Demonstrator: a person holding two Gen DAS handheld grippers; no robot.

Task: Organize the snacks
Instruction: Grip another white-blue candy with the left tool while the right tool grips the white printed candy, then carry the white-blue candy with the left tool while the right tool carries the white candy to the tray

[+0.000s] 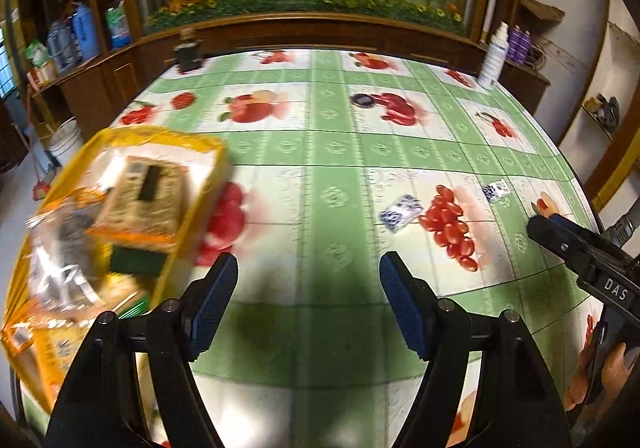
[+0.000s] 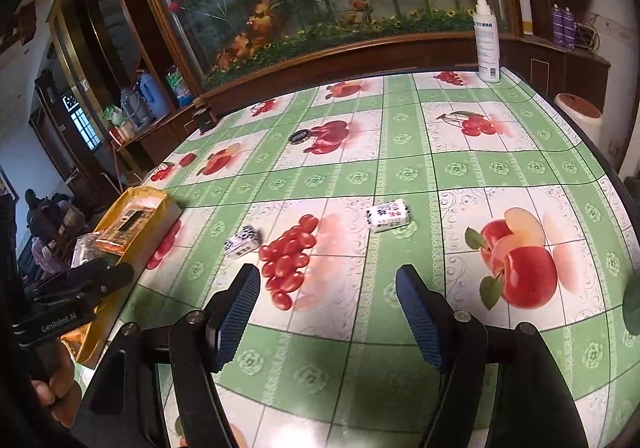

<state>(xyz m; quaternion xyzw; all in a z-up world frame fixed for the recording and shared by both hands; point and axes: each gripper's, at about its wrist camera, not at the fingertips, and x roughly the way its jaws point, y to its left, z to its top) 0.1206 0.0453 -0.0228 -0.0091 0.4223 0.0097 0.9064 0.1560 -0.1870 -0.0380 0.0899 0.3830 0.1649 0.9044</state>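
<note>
A yellow box [image 1: 202, 146] at the table's left edge holds several snack packets; it also shows in the right wrist view [image 2: 140, 194]. Two small blue-and-white wrapped snacks lie on the fruit-print tablecloth: one [image 1: 401, 213] [image 2: 243, 241] left of the printed red tomatoes, one [image 1: 496, 190] [image 2: 388, 215] further right. My left gripper [image 1: 308, 280] is open and empty, beside the box and above the cloth. My right gripper [image 2: 328, 296] is open and empty, a short way in front of the two snacks. It shows at the right edge of the left wrist view [image 1: 560, 240].
A white spray bottle [image 2: 487, 44] stands at the table's far right corner. A small dark round lid [image 2: 301, 137] and a dark box [image 2: 205, 120] sit toward the far side. A wooden cabinet with a flower mural runs behind the table [image 2: 400, 168].
</note>
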